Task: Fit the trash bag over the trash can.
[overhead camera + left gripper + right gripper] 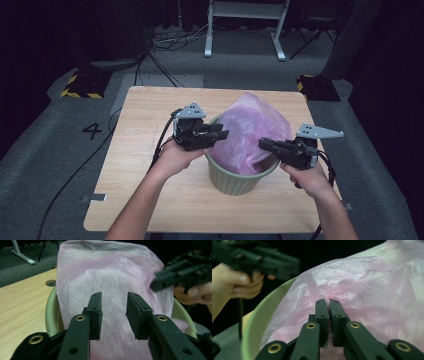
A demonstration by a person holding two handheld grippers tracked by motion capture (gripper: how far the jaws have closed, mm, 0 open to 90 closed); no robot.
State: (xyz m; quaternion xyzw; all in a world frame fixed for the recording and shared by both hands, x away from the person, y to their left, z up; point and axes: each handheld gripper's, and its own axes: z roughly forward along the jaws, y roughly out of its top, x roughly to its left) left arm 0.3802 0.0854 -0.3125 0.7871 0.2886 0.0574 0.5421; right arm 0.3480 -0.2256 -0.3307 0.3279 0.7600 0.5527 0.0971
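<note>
So the pink plastic bag (252, 131) is sitting puffed up inside the pale green bin (239, 181), which stands around the middle of the wooden table (145, 150), a bit toward my side. The bag balloons well above the rim and leans toward the far right.

My right gripper (264, 144) comes in from the right side of the bin, and in the right gripper view its jaws are pinched together on a fold of the pink film, right at the tips (328, 301). Only a thin sliver of gap between them, with plastic bunched up there, so it's got hold of the bag.

My left gripper (223, 134) is at the left side of the bin, up at rim height. In the left gripper view its jaws stand clearly apart with the bag right in front of them; I can't tell for sure if the tips touch the film. Nothing is held between them.

Beyond the table there's grey carpet, some black cables (165, 42) and a white frame leg (209, 30).
</note>
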